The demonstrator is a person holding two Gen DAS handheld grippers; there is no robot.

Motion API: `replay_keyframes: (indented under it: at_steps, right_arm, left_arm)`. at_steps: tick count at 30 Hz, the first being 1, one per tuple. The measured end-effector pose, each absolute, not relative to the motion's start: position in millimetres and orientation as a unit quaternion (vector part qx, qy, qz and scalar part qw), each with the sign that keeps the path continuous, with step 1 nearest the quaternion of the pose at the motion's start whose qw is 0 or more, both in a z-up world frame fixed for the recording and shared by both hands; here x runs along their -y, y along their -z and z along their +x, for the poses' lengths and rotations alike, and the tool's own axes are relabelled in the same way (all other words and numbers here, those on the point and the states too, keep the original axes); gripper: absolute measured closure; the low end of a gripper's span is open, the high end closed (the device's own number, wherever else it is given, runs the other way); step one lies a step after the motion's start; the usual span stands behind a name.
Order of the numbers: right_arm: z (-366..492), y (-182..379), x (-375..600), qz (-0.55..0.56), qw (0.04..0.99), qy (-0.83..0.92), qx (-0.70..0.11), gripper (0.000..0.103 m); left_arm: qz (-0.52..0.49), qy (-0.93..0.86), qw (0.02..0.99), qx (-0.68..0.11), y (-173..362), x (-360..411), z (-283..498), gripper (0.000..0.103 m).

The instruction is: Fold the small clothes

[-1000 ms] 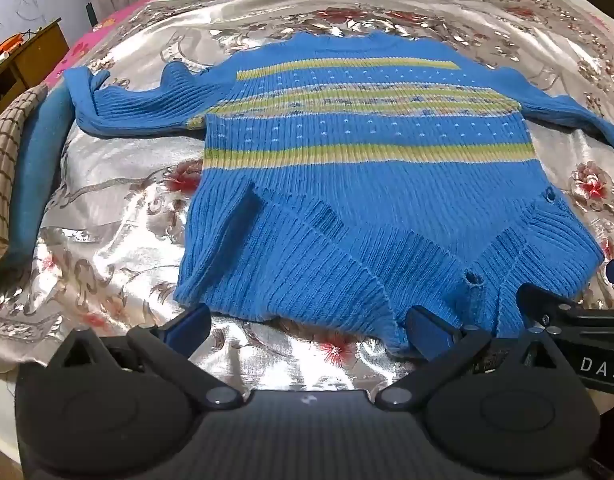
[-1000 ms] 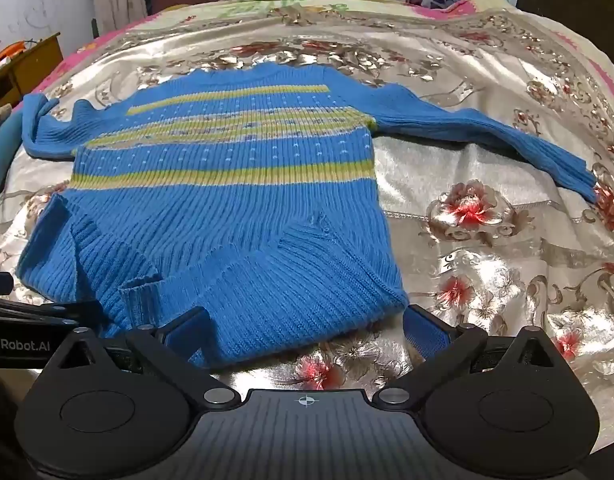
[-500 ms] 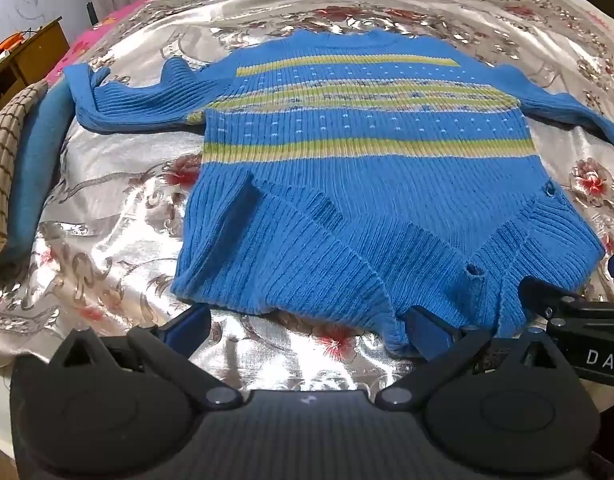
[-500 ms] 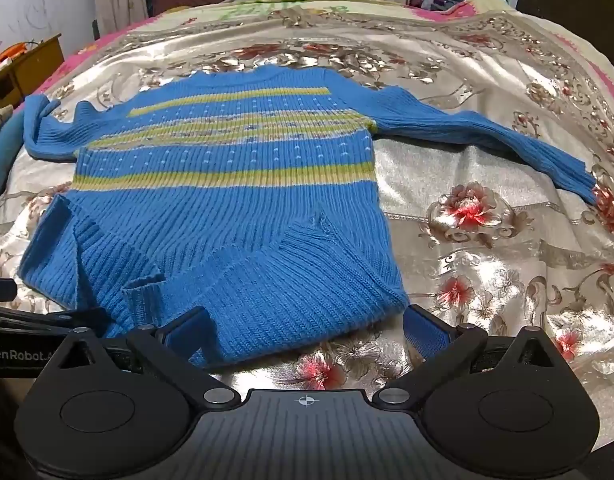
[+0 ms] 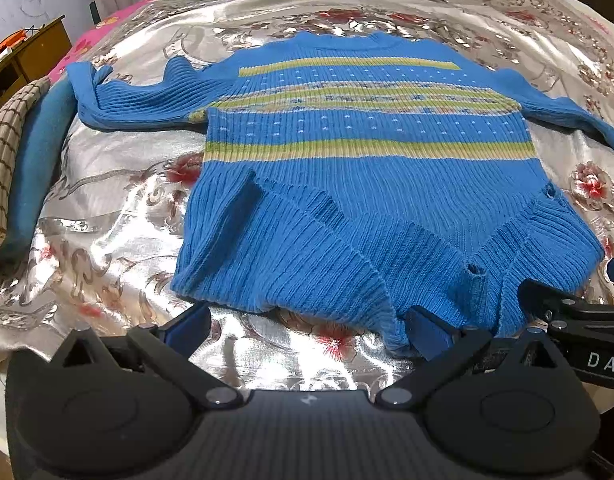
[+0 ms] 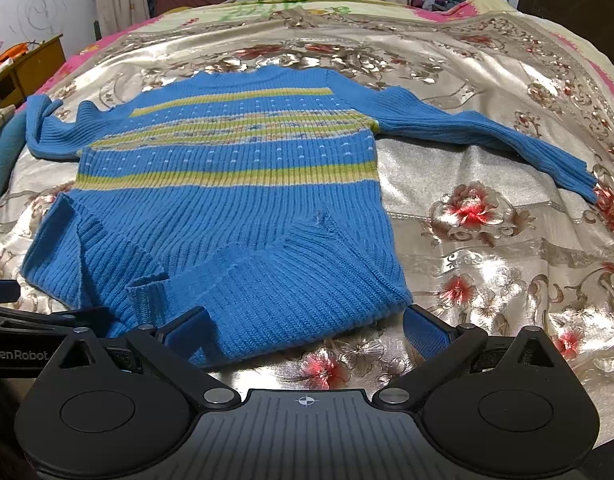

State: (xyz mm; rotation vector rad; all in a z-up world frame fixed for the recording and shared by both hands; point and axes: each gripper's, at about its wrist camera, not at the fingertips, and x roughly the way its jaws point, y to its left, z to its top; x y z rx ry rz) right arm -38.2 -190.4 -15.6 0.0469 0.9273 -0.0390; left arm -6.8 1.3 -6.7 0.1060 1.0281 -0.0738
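Blue ribbed knit sweater with yellow-green stripes (image 5: 367,168) lies flat on the bed's shiny floral satin cover (image 5: 119,208), hem bunched toward us. At far left sits a folded teal and checked cloth pile (image 5: 23,152). Our left hand-held gripper (image 5: 307,326) hovers spread at the hem; our right hand-held gripper (image 6: 305,324) likewise gapes, holding nothing.

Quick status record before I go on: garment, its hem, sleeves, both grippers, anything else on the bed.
garment: blue striped sweater, lying flat on the floral bedspread
hem: turned up unevenly over the lower body
sleeves: right sleeve stretched out to the side; left sleeve out, cuff bunched
left gripper: open, at the hem's near edge, holding nothing
right gripper: open, at the hem's near edge, holding nothing
other: checked cloth and teal cloth at the bed's left edge
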Motion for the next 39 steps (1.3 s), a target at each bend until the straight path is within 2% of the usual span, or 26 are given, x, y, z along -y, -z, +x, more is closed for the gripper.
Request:
replay_keyframes:
  at_steps: [39]
  right_arm:
    - [-39.7,17.5,189.8,0.027,0.893,0.017,-0.449,0.000]
  left_arm:
    - [0.056,0.032,0.868,-0.493,9.5,-0.1,-9.1,0.000]
